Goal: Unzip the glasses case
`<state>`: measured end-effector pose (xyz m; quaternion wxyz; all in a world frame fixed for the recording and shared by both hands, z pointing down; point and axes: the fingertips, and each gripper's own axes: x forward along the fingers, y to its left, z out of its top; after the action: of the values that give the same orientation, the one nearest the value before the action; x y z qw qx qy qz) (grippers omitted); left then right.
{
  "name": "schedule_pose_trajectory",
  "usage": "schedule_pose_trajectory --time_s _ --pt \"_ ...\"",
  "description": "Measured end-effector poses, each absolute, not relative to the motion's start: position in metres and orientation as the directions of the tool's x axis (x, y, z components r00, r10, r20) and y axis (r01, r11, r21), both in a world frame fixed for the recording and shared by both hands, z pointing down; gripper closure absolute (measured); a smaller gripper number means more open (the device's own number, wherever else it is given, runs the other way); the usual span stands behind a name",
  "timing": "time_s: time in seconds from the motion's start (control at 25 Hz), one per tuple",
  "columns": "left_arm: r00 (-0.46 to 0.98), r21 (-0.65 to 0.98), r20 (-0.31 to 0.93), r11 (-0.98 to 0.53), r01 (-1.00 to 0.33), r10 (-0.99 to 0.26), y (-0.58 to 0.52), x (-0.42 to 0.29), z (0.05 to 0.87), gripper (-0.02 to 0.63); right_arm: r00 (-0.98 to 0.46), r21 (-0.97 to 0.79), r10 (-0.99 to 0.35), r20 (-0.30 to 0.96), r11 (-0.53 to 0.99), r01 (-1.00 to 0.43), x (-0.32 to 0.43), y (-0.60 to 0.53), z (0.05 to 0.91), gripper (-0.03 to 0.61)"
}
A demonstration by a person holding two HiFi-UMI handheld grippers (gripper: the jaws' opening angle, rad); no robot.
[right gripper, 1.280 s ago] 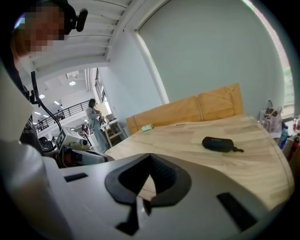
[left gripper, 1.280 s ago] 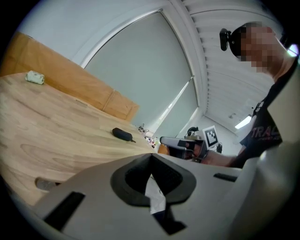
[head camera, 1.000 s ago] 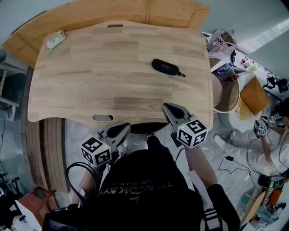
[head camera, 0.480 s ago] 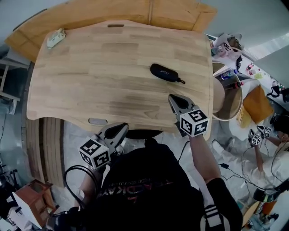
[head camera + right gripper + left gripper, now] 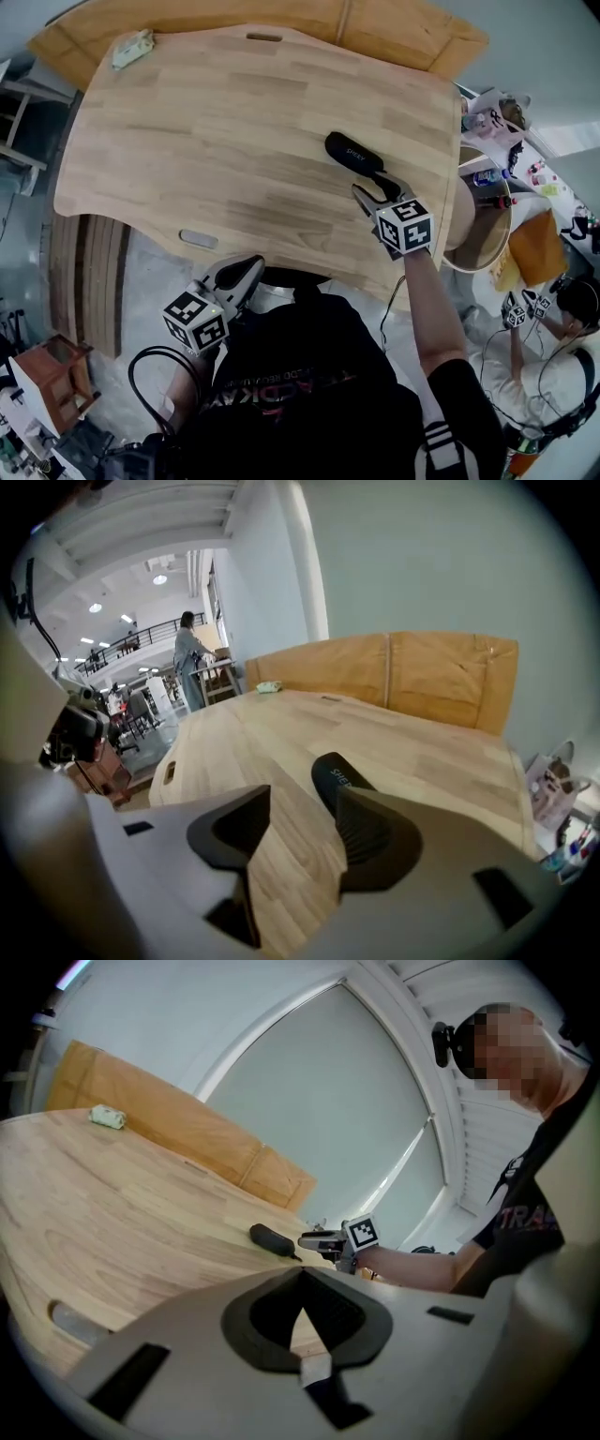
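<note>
Right tool (image 5: 373, 187) has swung in from the near edge, and its jaws have just been opening. They stand roughly half apart with only bare wood between them, gripping nothing. Left tool (image 5: 251, 264) hangs off the near edge, jaws pressed together and empty. On the wooden tabletop (image 5: 225, 141) the black glasses case (image 5: 353, 153) lies closed toward the right side, just beyond the right tool's tips and partly behind one jaw in the right gripper view. Its small zipper pull (image 5: 295, 1257) trails from the end nearest that tool. The reach looks nearly done, with the zip not yet touched.
</note>
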<state>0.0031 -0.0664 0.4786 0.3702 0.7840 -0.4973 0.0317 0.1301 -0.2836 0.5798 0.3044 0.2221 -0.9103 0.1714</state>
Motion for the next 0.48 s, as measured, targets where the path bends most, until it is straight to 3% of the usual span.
schedule_pose_trajectory --time_s 0.24,0.48 --pt "0.468 0.55 0.429 -0.187 -0.814 -0.773 -0.067 0.005 0.481 0.603 -0.609 -0.037 -0.225 0.761 0.921 -0.387 0.125 -0.323 0.617 0.254" --pt "0.441 0.551 0.437 -0.155 -0.82 -0.784 -0.067 0.007 0.481 0.603 -0.51 0.001 -0.133 0.85 0.968 -0.25 0.114 -0.345 0.651 0.214"
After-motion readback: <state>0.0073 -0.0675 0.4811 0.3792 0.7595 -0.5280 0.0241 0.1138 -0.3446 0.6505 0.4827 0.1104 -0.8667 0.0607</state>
